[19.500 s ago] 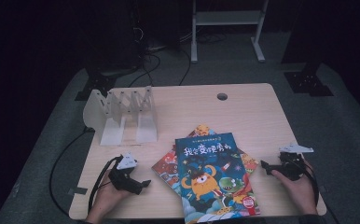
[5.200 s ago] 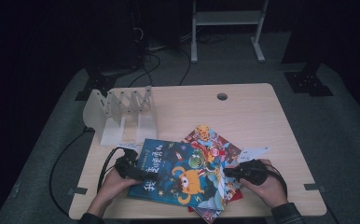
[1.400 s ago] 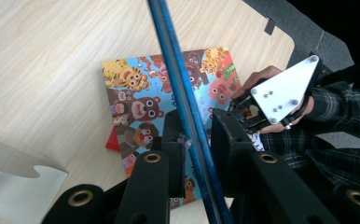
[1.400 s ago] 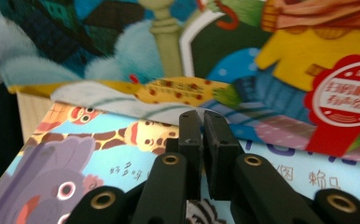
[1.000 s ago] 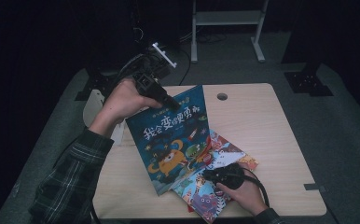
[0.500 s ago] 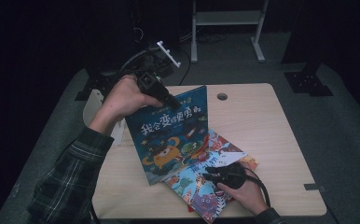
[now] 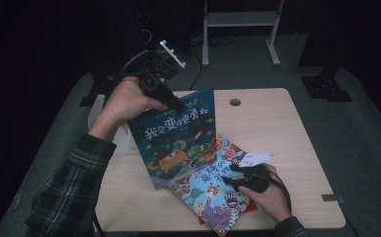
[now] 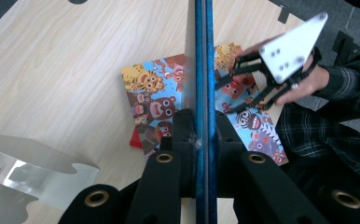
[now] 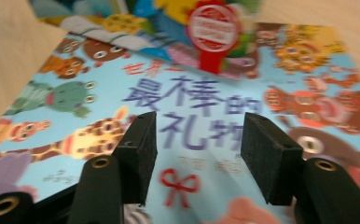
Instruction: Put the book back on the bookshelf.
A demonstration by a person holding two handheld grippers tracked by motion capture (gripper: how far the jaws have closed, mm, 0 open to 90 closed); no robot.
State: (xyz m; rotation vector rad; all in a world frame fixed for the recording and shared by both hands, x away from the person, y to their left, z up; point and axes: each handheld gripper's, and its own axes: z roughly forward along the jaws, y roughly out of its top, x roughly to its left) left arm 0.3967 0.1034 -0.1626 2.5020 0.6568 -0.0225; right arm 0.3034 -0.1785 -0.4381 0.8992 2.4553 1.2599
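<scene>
Above the counter, the left gripper pinches the top edge of a blue picture book, its jaws pressed on both faces of the cover and holding the book upright and tilted, its lower corner low over the other books. Beneath it lies a light-blue animal book flat on the wood, on top of a red book whose corner peeks out. The right gripper sits low over the animal book, its jaws having just been opening, now spread with nothing between them. A white metal rack stands at the counter's left side.
</scene>
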